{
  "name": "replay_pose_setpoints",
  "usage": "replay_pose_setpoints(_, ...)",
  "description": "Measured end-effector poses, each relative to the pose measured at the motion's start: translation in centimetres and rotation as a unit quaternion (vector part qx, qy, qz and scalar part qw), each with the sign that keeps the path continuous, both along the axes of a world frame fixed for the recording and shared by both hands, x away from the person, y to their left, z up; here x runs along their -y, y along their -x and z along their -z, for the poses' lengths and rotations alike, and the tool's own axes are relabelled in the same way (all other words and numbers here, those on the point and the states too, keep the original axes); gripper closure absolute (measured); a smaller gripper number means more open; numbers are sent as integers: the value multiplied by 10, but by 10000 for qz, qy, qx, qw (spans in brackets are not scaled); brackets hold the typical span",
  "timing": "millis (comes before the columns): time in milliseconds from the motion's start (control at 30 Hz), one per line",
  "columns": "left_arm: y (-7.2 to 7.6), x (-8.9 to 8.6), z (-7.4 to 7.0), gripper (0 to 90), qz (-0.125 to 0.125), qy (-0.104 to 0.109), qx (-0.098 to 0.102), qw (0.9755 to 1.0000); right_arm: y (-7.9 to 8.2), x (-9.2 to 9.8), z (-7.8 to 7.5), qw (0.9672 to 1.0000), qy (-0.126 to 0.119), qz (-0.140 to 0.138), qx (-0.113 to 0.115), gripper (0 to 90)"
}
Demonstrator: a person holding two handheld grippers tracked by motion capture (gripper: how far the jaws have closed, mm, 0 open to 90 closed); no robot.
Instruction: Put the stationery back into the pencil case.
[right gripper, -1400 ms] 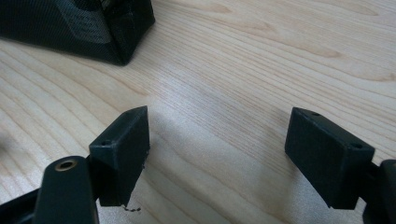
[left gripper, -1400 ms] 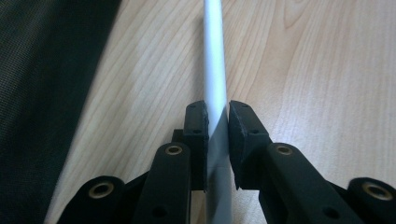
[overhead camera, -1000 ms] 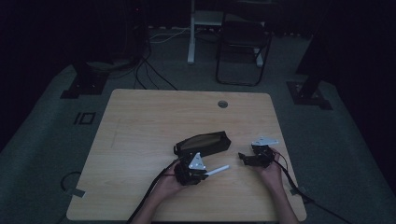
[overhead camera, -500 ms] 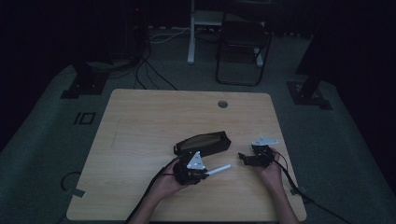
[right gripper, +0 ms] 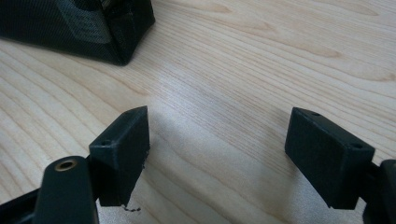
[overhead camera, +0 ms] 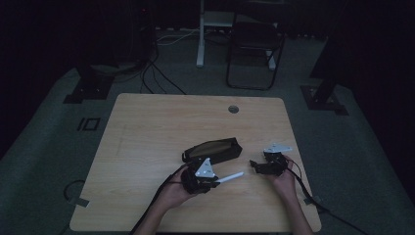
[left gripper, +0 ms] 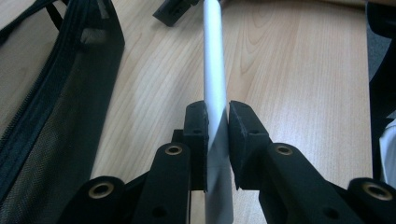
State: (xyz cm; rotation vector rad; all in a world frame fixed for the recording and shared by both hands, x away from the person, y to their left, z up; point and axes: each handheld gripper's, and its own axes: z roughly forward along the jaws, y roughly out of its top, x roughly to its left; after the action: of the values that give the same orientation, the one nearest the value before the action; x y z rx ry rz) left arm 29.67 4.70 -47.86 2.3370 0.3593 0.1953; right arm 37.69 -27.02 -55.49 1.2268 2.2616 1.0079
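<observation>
A: Start at the left gripper. What are its jaws doing?

B: They are pinching a white rod. In the left gripper view both black pads press on its sides, and the rod runs straight up toward twelve o'clock, past the pads and over the wooden table.

A: And from above?

B: In the high view the left gripper sits in the person's left hand near the front edge of the table. The white rod sticks out of it toward about two o'clock, slightly raised at its far end as far as I can tell.

A: What lies next to it?

B: A black mesh pouch, long and dark, lying just beyond the gripper at about twelve o'clock from it. In the left gripper view the pouch fills the side at nine to ten o'clock, zipper edge showing, and is apart from the rod.

A: The right gripper?

B: Its jaws are spread wide with nothing between them. In the right gripper view, the right gripper shows bare wood in the gap between the two pads, and a corner of the pouch at eleven o'clock.

A: Where does it sit overall?

B: In the high view the right gripper lies at three o'clock from the pouch, near the rod's free tip but apart from it, held by the right hand.
</observation>
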Motion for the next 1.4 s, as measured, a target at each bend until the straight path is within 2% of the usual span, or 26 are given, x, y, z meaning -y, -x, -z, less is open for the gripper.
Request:
replay_pose_setpoints(267,2,-1,-8,784,10,98,-19,10000,0,0,0,10000,0,-2,1,219)
replay_pose_setpoints(1400,-2,-11,-32,784,93,165,134,9997,0,0,0,10000,3,-5,7,220)
